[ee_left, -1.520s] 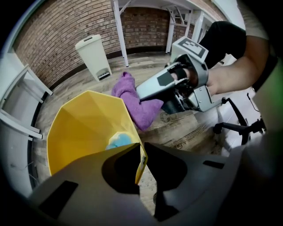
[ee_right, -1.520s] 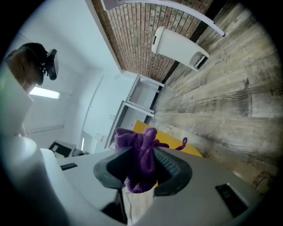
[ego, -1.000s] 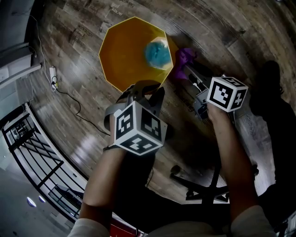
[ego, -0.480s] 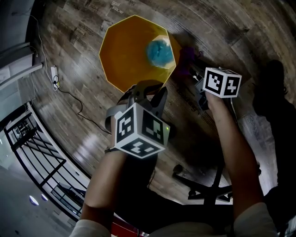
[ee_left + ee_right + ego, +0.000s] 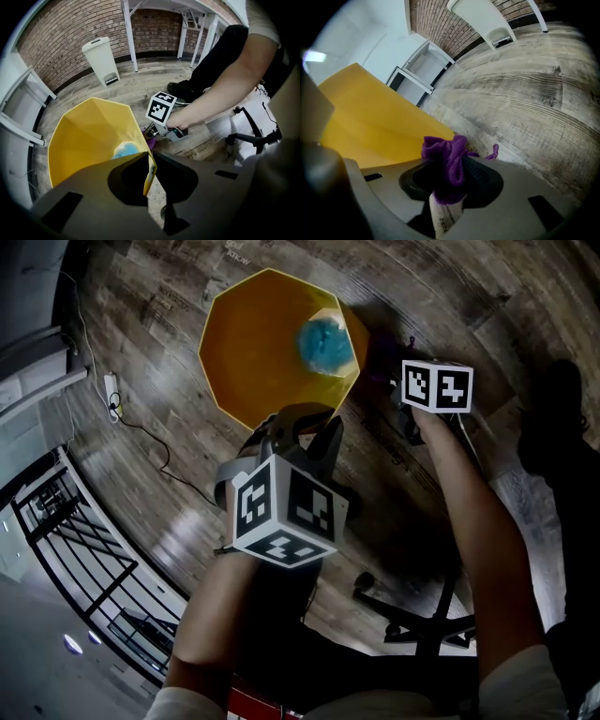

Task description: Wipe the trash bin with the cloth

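Observation:
A yellow eight-sided trash bin [image 5: 267, 343] stands on the wood floor, with a blue crumpled thing [image 5: 325, 345] lying inside it. My left gripper [image 5: 302, 427] is shut on the bin's near rim [image 5: 149, 171], which shows as a thin yellow edge between its jaws. My right gripper [image 5: 450, 178] is shut on a bunched purple cloth [image 5: 447, 157] and sits low beside the bin's outer wall [image 5: 370, 126]. From the left gripper view the cloth [image 5: 151, 139] is right at the bin's right side, under the right gripper [image 5: 154, 132]. In the head view the cloth is hidden behind the marker cube [image 5: 437, 385].
A white pedal bin [image 5: 101, 58] stands by the brick wall, next to white table legs [image 5: 129, 33]. An office chair base [image 5: 412, 620] is near my feet. A power strip with its cable [image 5: 110, 395] and a black metal rack [image 5: 84, 568] lie to the left.
My right gripper has sunk with the cloth, down along the bin's right side and closer to it. The left gripper keeps its hold on the rim, unmoved.

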The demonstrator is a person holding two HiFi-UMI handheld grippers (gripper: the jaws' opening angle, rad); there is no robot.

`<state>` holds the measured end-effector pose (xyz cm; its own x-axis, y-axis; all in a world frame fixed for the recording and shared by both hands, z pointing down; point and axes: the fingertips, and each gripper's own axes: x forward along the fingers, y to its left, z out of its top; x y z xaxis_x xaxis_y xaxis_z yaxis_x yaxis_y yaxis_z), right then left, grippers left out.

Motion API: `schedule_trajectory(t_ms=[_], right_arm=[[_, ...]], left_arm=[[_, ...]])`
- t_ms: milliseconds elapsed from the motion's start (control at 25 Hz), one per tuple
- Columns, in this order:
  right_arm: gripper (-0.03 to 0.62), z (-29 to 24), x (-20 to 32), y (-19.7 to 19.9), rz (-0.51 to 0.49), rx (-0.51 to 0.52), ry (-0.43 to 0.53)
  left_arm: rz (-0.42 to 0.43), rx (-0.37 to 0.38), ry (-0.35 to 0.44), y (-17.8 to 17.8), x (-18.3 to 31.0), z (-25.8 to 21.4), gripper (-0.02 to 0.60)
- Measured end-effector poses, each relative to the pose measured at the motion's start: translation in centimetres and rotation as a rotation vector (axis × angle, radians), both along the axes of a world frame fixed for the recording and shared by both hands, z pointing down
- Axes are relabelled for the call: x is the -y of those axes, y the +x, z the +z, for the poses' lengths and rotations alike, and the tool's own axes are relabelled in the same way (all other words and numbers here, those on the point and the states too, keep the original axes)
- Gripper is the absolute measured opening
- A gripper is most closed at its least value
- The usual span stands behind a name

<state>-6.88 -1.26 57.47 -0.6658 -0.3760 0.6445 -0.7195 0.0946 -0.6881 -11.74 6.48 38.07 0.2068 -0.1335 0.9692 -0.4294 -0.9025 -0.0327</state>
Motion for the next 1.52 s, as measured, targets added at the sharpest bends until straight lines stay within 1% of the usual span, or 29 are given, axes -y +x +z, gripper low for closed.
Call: schedule_trajectory(t_ms=[160, 320, 440, 560, 640, 680, 840, 1000, 1160, 1200, 1240, 1440, 1520], right_arm=[[0.130, 1.4, 0.1, 0.0, -0.004, -0.052, -0.016], [0.130, 3.1, -0.1, -0.1, -0.068, -0.179, -0.009], [0.132, 3.5, 0.3, 0.0, -0.095, -0.223, 0.003], [0.132, 3.5, 0.1, -0.1, -0.112, -0.231, 0.000], [0.131, 3.3, 0.0, 0.1, -0.120, -0.237, 0.008], [0.131, 3.1, 0.1, 0.4, -0.118, -0.238, 0.013], [0.132, 1.8, 0.4, 1.8, -0.078, -0.213, 0.039], [0.132, -0.4, -0.2, 2.9, -0.025, -0.137, 0.064], [0.132, -2.8, -1.5, 3.7, 0.024, -0.071, 0.061], [0.132, -3.3, -1.9, 4.0, 0.039, -0.057, 0.055], [0.132, -4.0, -2.2, 4.2, 0.053, -0.042, 0.053], [0.132, -7.6, -2.5, 5.2, 0.106, 0.012, 0.068], [0.132, -9.1, -2.1, 5.3, 0.128, 0.037, 0.079]], left_arm=[[0.000, -0.005, 0.000, 0.0, 0.0, 0.0, 0.034], [0.009, -0.001, -0.001, 0.0, -0.2, 0.0, 0.034], [0.011, -0.001, 0.014, 0.1, 0.0, 0.0, 0.034], [0.068, 0.014, 0.033, -0.1, -0.6, 0.1, 0.040], [0.110, 0.025, 0.040, -0.6, -1.1, -0.1, 0.063], [0.117, 0.028, 0.047, -1.0, -1.2, -0.3, 0.071], [0.113, 0.049, 0.081, -3.1, -0.8, -1.3, 0.091], [0.123, 0.078, 0.039, -4.8, -1.8, -0.4, 0.091], [0.078, 0.073, 0.037, -4.9, -1.4, 0.1, 0.087], [0.073, 0.071, 0.031, -4.7, -1.3, 0.1, 0.073], [0.071, 0.066, 0.020, -4.4, -1.4, 0.1, 0.040], [0.071, -0.008, -0.047, -1.9, -2.0, 0.0, 0.017], [0.050, -0.036, -0.068, -1.3, -1.9, 0.0, 0.017]])
